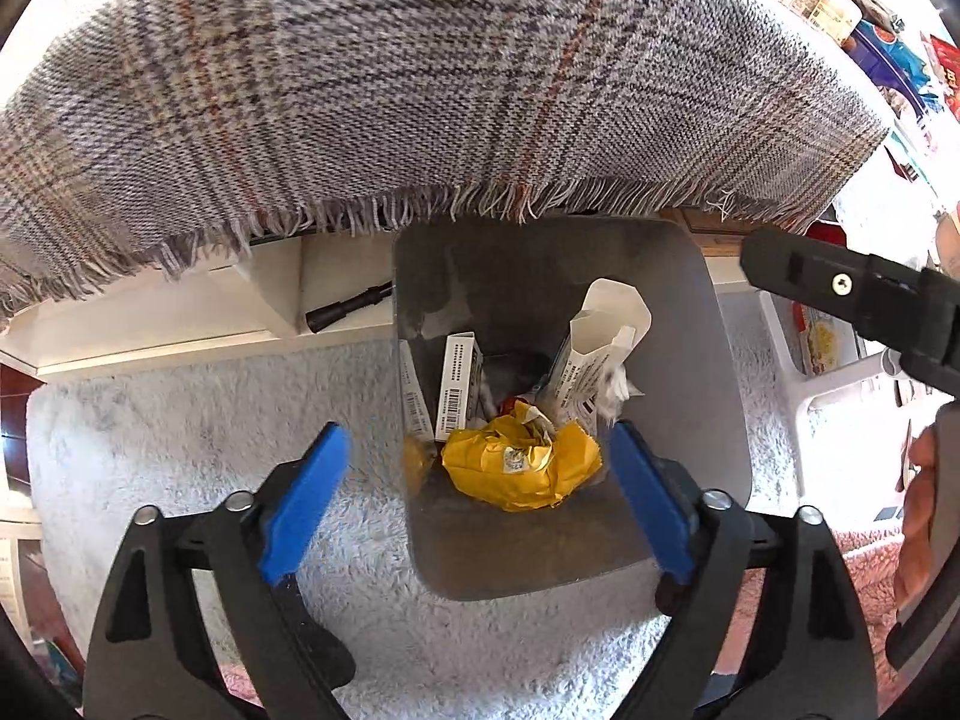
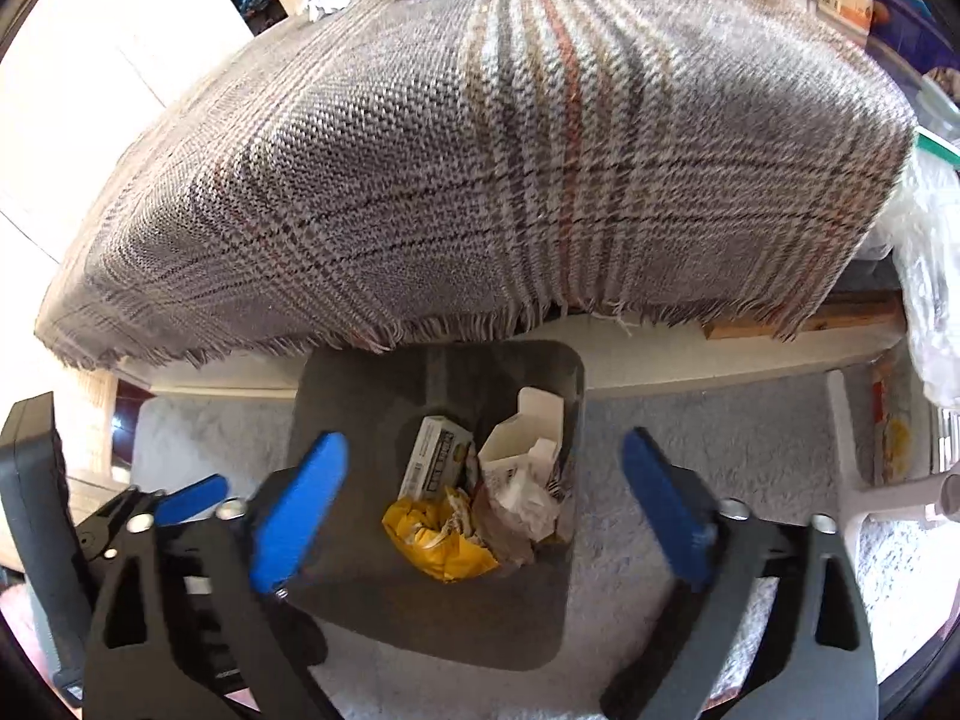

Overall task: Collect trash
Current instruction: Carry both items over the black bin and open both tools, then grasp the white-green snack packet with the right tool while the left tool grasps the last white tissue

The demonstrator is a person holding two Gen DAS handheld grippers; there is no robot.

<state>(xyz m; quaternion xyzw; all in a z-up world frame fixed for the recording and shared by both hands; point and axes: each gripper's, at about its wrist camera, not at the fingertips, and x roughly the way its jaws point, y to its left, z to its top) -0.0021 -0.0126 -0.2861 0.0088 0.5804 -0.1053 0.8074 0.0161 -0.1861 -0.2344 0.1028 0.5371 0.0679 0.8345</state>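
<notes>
A grey trash bin (image 1: 708,396) stands on the pale shaggy rug below the table edge; it also shows in the right wrist view (image 2: 360,396). Inside lie a crumpled yellow wrapper (image 1: 522,468) (image 2: 441,543), white cartons (image 1: 600,354) (image 2: 522,438), a barcoded box (image 1: 459,384) (image 2: 435,456) and crumpled paper (image 2: 528,498). My left gripper (image 1: 477,498) is open and empty above the bin. My right gripper (image 2: 480,510) is open and empty above the bin too. The right gripper's body shows in the left wrist view (image 1: 852,294).
A plaid fringed cloth (image 1: 420,90) (image 2: 480,150) covers the table and hangs over its edge above the bin. Packages (image 1: 840,6) sit at the table's far right. A white shelf (image 1: 180,330) runs under the table. A white stool leg (image 2: 852,456) stands right.
</notes>
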